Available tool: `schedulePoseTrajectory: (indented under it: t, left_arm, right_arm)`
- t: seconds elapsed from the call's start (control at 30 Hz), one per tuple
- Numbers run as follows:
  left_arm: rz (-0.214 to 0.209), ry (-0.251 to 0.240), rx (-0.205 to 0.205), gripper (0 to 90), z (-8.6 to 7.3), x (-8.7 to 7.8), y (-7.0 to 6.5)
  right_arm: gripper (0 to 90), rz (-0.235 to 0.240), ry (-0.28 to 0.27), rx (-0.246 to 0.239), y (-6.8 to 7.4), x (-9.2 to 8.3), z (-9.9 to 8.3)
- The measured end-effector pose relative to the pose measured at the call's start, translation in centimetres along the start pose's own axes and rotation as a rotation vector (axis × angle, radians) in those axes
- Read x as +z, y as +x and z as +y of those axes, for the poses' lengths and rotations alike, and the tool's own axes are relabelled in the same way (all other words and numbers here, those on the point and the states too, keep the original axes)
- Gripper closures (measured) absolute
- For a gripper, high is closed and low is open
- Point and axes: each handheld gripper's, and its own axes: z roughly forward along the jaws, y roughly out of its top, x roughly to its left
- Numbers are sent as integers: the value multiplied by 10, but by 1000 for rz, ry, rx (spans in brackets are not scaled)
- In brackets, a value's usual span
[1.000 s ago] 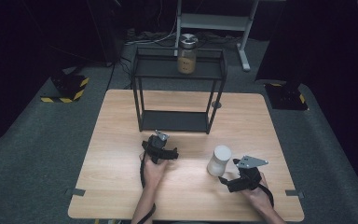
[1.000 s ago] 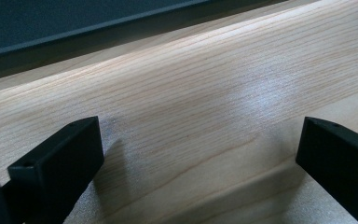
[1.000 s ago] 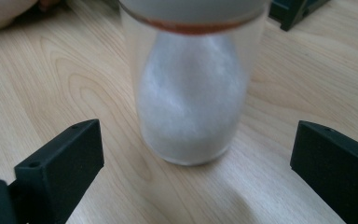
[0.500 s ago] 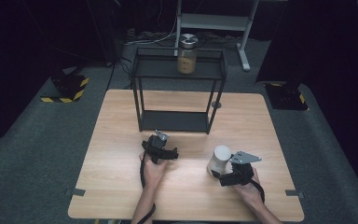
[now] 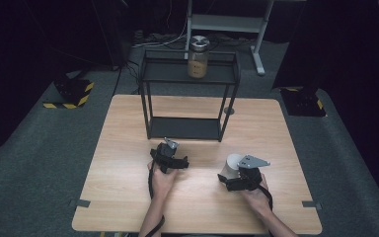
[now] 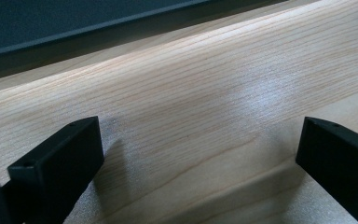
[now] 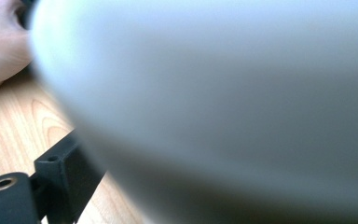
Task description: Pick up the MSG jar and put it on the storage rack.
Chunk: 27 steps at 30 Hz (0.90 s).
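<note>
The white cylindrical cup [image 5: 232,166] stands upright on the pale wooden worktop [image 5: 128,197], near and to the right, with the right gripper [image 5: 239,174] pushed up against it. That gripper's fingers [image 7: 58,177] have just been closing with the cup between them, probably to lift it; whether they already press on it I cannot tell. The left gripper [image 5: 169,157] rests just near of the black metal two-tier shelf rack [image 5: 190,103], fingers [image 6: 58,163] wide and empty, likely waiting. A glass jar with a silver lid [image 5: 198,57] sits on the rack's top tier.
</note>
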Motion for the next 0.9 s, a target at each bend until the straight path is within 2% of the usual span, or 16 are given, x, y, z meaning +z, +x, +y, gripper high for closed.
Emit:
schedulePoseTrajectory:
  t: [0.6, 0.73, 0.9]
  left_arm:
    - [-1, 0, 0, 8, 0, 0, 0]
    - [-1, 0, -1, 8, 0, 0, 0]
    - [-1, 0, -1, 8, 0, 0, 0]
  right_arm:
    - [268, 4, -23, -11, -1, 4, 1]
    - [314, 7, -24, 3, -5, 4, 0]
    - [323, 5, -32, 4, -5, 3, -2]
